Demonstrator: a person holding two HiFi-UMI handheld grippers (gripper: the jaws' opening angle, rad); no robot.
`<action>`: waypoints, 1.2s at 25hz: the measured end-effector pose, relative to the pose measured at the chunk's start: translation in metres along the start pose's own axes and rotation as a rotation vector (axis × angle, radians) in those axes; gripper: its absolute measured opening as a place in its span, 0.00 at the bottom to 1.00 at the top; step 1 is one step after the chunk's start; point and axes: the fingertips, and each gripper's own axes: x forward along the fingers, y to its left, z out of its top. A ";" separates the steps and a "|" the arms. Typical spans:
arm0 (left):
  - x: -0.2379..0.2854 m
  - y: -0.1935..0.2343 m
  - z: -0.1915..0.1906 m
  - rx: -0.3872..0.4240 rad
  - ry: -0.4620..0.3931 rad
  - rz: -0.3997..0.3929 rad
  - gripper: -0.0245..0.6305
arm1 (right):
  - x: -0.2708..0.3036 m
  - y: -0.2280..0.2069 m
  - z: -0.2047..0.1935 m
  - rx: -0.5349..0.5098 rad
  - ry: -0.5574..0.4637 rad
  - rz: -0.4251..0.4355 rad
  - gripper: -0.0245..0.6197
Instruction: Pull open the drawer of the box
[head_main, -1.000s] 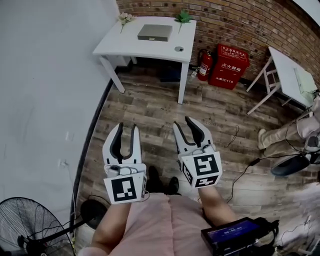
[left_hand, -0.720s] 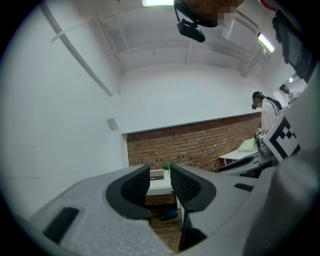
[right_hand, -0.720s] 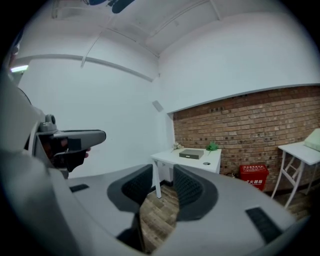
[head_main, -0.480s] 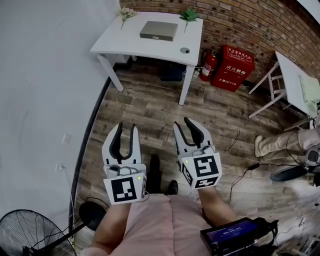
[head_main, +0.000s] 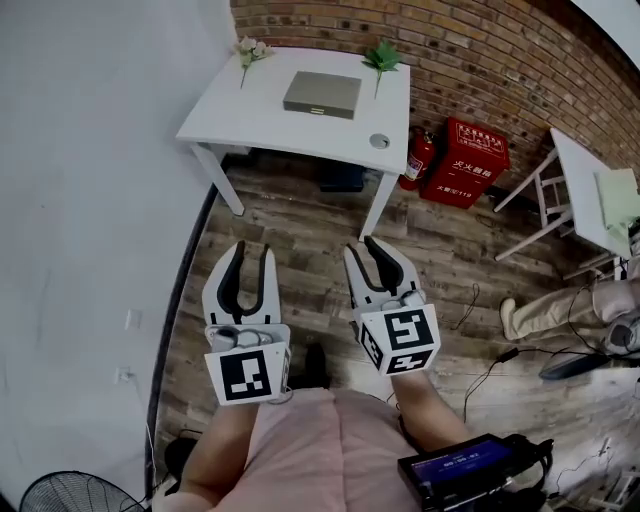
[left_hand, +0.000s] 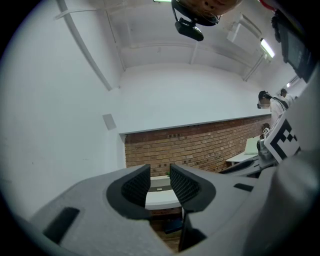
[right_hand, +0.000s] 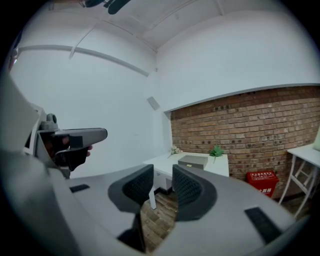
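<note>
The box (head_main: 322, 94) is flat and grey and lies on a white table (head_main: 250, 120) against the brick wall, far ahead of both grippers. My left gripper (head_main: 252, 255) and right gripper (head_main: 368, 252) are held side by side above the wooden floor, pointing toward the table. Both sets of jaws are closing, with a gap still between the pads and nothing in it. In the right gripper view the box (right_hand: 193, 161) shows beyond the right gripper (right_hand: 163, 182). In the left gripper view the table (left_hand: 159, 200) shows between the jaws of the left gripper (left_hand: 160, 175).
Two small plants (head_main: 250, 48) (head_main: 382, 58) and a round object (head_main: 379, 141) share the table. A fire extinguisher (head_main: 414, 158) and a red fire box (head_main: 468, 148) stand to its right. A second white table (head_main: 590, 195), a seated person's legs (head_main: 560, 300) and floor cables lie right. A fan (head_main: 70, 492) is at bottom left.
The table and box have drawn nearer and sit lower in the head view. The fan has slid mostly out at bottom left. Both pairs of jaws have narrowed a little.
</note>
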 end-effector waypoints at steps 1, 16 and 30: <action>0.008 0.007 0.000 0.002 -0.004 -0.002 0.22 | 0.010 0.001 0.004 -0.002 -0.005 -0.004 0.23; 0.097 0.055 -0.021 0.009 -0.013 -0.052 0.21 | 0.100 -0.019 0.026 -0.013 -0.004 -0.053 0.22; 0.211 0.056 -0.066 -0.012 0.094 -0.094 0.21 | 0.200 -0.082 0.001 0.048 0.075 -0.048 0.22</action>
